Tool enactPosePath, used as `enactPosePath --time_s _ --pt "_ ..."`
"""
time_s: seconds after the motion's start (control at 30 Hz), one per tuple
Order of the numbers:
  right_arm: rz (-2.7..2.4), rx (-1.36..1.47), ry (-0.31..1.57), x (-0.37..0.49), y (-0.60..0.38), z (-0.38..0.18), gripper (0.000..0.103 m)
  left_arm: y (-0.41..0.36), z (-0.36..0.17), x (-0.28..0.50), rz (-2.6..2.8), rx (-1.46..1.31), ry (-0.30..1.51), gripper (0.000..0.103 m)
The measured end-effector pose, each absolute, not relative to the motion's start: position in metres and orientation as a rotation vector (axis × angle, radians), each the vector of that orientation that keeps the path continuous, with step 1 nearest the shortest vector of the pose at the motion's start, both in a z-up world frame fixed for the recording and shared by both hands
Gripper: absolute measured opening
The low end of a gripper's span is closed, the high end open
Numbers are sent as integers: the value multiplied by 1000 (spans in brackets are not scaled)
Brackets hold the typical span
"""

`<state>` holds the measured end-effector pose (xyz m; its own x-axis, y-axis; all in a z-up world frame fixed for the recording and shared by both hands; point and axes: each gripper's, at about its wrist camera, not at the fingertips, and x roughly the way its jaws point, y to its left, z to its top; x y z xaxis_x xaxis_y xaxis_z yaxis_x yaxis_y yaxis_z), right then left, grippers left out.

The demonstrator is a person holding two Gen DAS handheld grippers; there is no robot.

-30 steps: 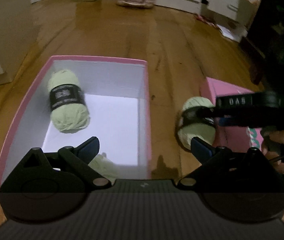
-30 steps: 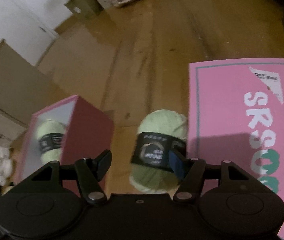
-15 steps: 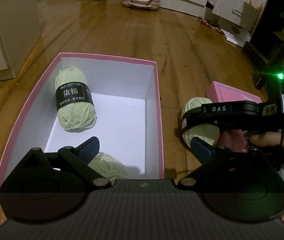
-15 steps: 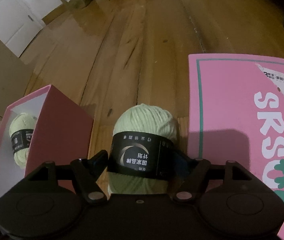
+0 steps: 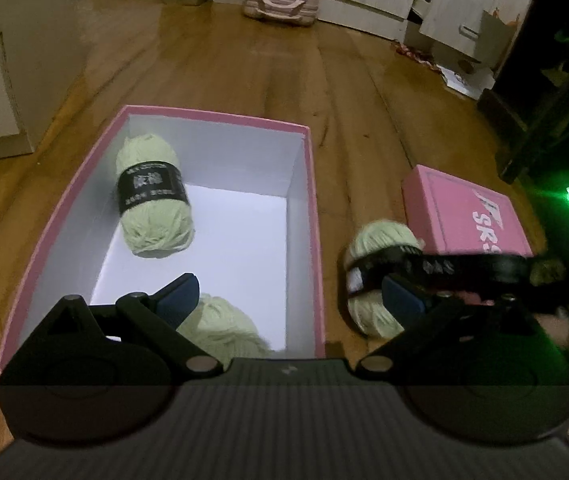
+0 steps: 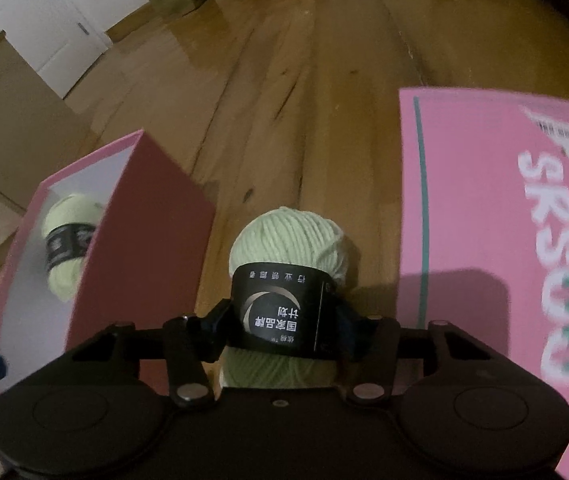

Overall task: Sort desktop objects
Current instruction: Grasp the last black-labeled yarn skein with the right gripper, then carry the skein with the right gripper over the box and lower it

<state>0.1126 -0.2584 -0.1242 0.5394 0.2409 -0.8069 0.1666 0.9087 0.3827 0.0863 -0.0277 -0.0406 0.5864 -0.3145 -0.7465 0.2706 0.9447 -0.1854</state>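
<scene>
**Right jaws grip a yarn ball beside the box**

The right gripper (image 6: 284, 330) has its jaws clenched on the black label band of a pale green yarn ball (image 6: 286, 240), which sits on the wooden floor (image 6: 284, 80) between the open pink box (image 6: 144, 240) and the pink lid (image 6: 484, 200). The left gripper (image 5: 290, 296) hovers over the box's near end with jaws spread wide and nothing between them. Inside the box (image 5: 308, 200) lie two more yarn balls, one near the far left corner (image 5: 152, 200), one below the left jaw (image 5: 224, 332).
</scene>
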Motion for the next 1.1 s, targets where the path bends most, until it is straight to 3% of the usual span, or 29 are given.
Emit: enactPosePath --time_s 0.63,1.1 --pt "45 457 1021 61 -226 -101 57 -12 -47 80 -331 -55 926 99" --pt "161 395 875 62 -198 -37 57 27 -40 79 -239 -103 929 99"
